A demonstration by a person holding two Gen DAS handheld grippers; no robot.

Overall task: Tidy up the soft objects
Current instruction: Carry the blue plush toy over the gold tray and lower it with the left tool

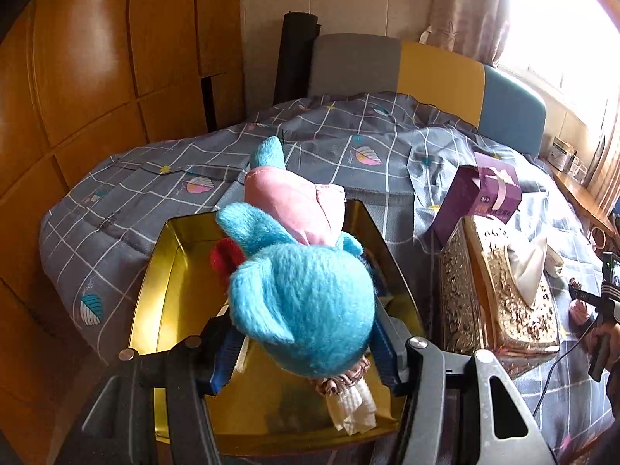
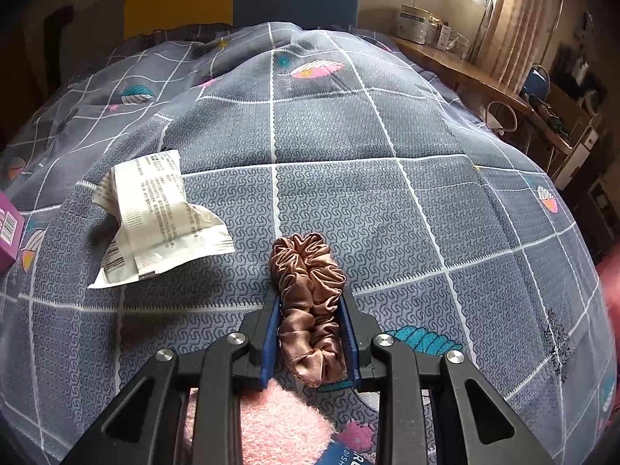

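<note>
Two grippers each clamp one soft item. The left gripper (image 1: 306,343) has its blue-padded fingers pressed against the head of a fuzzy blue plush toy (image 1: 300,290), which wears a smooth pink fabric garment and a small red bow. The toy hangs over an open rectangular gold tin (image 1: 170,271) with glossy, reflective inner walls; the tin rests on the quilted grey bedspread (image 1: 116,209) printed with a white grid and leaf motifs. At the tin's near end lie a crumpled white item and a brownish ruffled piece, partly hidden beneath the toy. Just right of the tin stands an ornate gold embossed tissue box (image 1: 500,298) with a white tissue protruding; a purple carton (image 1: 476,197) leans behind it.

The right gripper (image 2: 310,333) grasps a bronze satin scrunchie (image 2: 310,290), gathered in shiny folds, lying on the bedspread. A creased white printed sachet (image 2: 159,217) lies to its left, apart. Pink fluffy fabric (image 2: 271,422) sits under the gripper body.
</note>
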